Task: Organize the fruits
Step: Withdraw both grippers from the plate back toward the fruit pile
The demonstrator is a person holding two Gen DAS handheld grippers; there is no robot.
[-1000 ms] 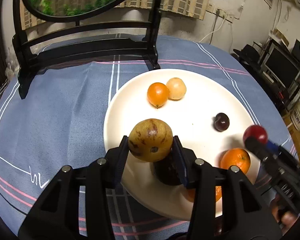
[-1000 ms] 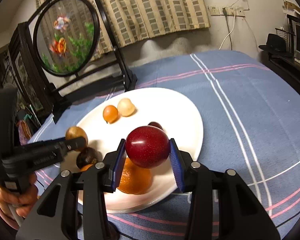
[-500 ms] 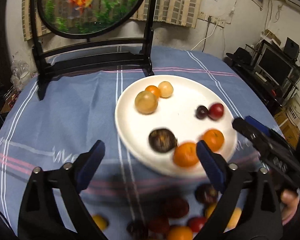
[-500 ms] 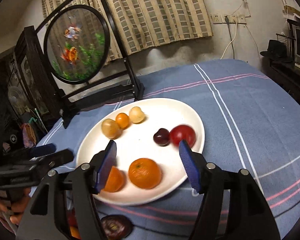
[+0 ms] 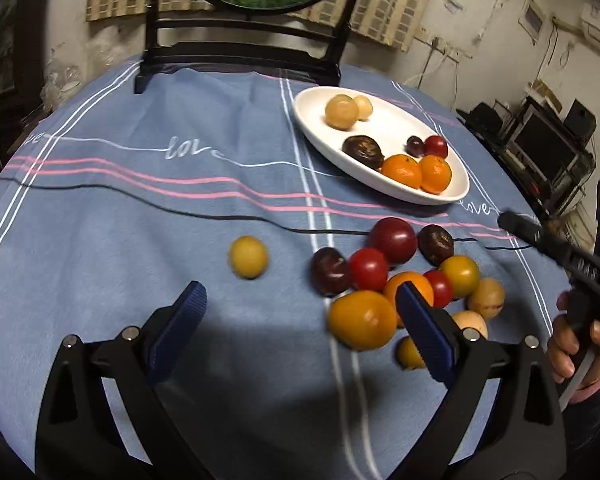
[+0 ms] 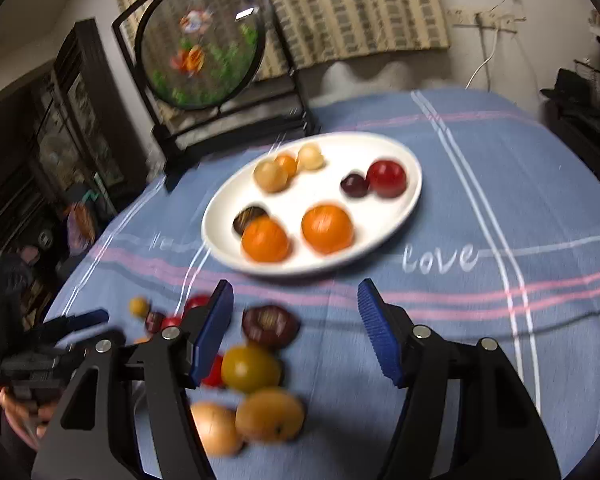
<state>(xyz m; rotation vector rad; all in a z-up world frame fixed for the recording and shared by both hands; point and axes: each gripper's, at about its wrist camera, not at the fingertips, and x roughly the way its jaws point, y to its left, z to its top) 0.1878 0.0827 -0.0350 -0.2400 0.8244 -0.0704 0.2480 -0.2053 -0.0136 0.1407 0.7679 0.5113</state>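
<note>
Blue striped tablecloth (image 5: 148,216) covered the round table, with a white plate (image 5: 458,194) toward one o'clock in the left wrist view, holding two oranges (image 5: 402,170), a red plum (image 5: 436,146) and paler fruits. Loose fruits (image 5: 392,240) lay clustered on the cloth at the plate's six o'clock. Left gripper (image 5: 300,320) and right gripper (image 6: 296,320) both hung empty, jaws spread wide, above the cloth.

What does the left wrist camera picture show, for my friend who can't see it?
The open, empty left gripper hovers over a blue striped tablecloth, near a loose pile of red, orange, yellow and dark fruits. One yellow fruit sits apart, to the pile's left. Farther back, a white plate holds more fruits.
</note>
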